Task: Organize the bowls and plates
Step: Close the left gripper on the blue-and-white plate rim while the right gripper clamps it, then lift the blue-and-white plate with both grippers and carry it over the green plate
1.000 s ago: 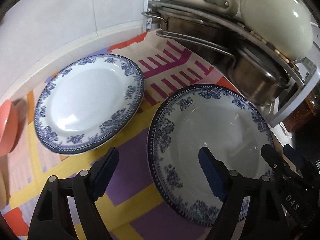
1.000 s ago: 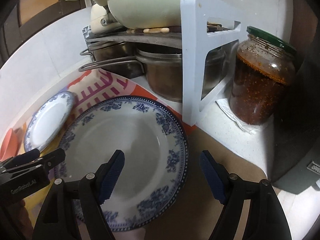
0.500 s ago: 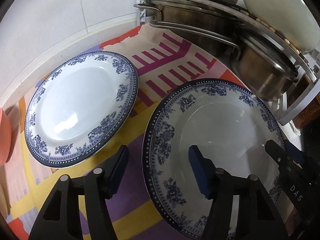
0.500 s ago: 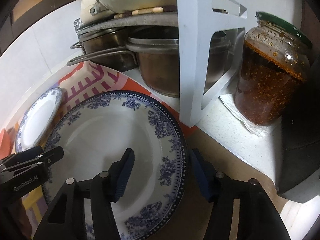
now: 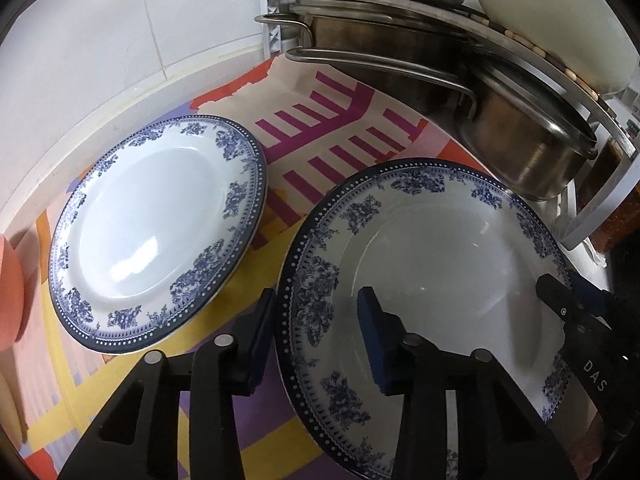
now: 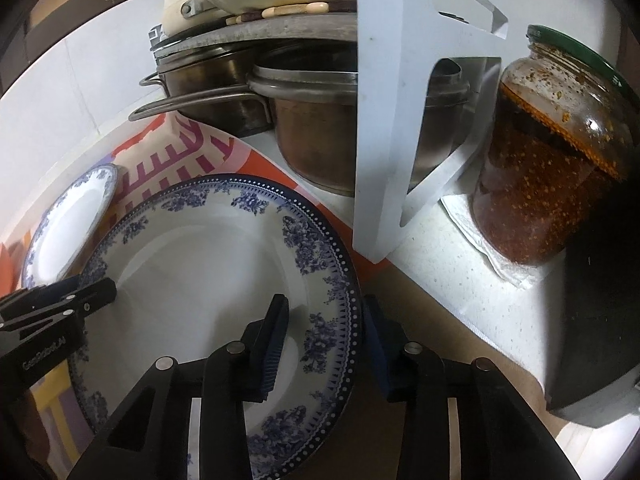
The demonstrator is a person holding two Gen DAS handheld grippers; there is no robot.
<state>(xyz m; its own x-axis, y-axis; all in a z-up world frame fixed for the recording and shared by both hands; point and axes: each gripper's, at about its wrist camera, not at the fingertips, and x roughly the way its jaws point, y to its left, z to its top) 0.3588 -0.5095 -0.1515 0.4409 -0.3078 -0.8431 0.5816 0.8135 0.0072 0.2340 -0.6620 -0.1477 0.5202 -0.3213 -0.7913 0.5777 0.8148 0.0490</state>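
Note:
Two blue-and-white floral plates lie on a colourful mat. The larger plate [image 5: 440,264] sits on the right; it also shows in the right wrist view [image 6: 208,264]. The smaller plate [image 5: 156,232] lies to its left, also visible in the right wrist view [image 6: 68,220]. My left gripper [image 5: 316,332] is open and straddles the larger plate's left rim. My right gripper [image 6: 324,340] is open and straddles its right rim. The jaws of both stand a little apart from the rim. An orange bowl [image 5: 10,280] shows at the far left edge.
A white rack [image 6: 384,120] stands right behind the larger plate, with steel pots [image 5: 520,136] under it and cream cookware [image 5: 552,20] on top. A jar of chilli paste [image 6: 548,160] stands on the counter to the right. A tiled wall [image 5: 120,20] runs behind the mat.
Both grippers have moved forward onto the larger plate's opposite rims, and their jaws have narrowed around the rim. The plates have not moved.

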